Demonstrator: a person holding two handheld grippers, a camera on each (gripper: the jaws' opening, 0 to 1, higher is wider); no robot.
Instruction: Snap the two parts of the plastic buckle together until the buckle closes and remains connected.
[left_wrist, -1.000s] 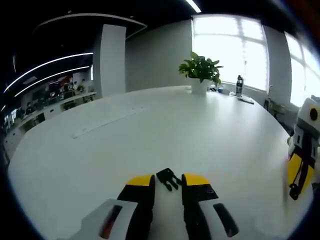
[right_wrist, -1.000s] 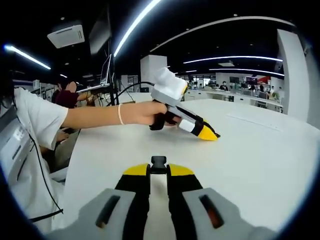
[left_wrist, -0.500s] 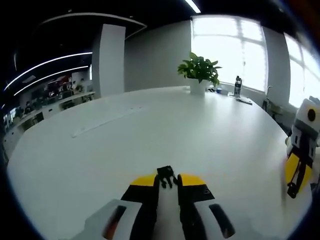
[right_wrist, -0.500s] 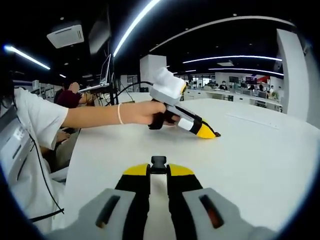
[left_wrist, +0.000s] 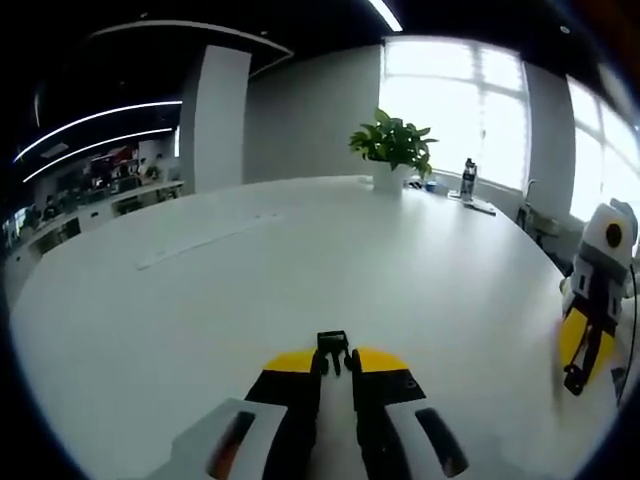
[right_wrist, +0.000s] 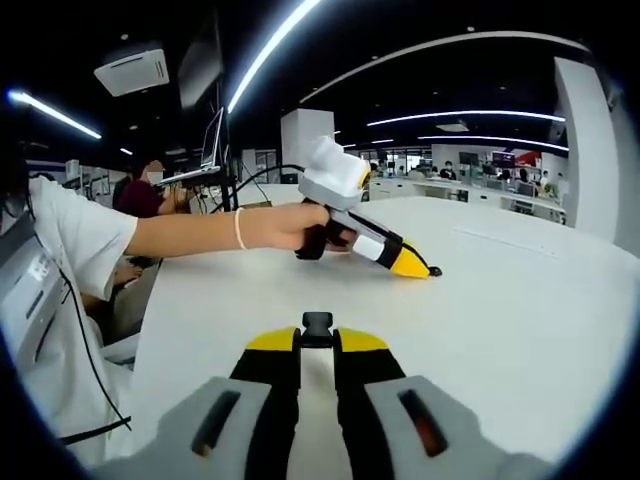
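In the left gripper view my left gripper (left_wrist: 335, 362) is shut on a black pronged buckle part (left_wrist: 333, 351), whose prongs stick out past the yellow fingertips, just above the white table (left_wrist: 300, 260). In the right gripper view my right gripper (right_wrist: 318, 342) is shut on the other black buckle part (right_wrist: 318, 326), a small socket piece poking out between the yellow tips. The left gripper (right_wrist: 418, 269) also appears in the right gripper view, held in a person's hand (right_wrist: 300, 226), tip low over the table. The right gripper (left_wrist: 585, 345) hangs at the right edge of the left gripper view.
A potted plant (left_wrist: 392, 150) and a bottle (left_wrist: 466, 180) stand at the table's far end by bright windows. A person in a white shirt (right_wrist: 70, 240) stands at the left of the right gripper view, their arm stretched across. Desks and people fill the room behind.
My left gripper has closed on the pronged buckle part, which lay between its open fingers a second ago, and lifted it slightly. The right gripper has kept still, gripping its part.
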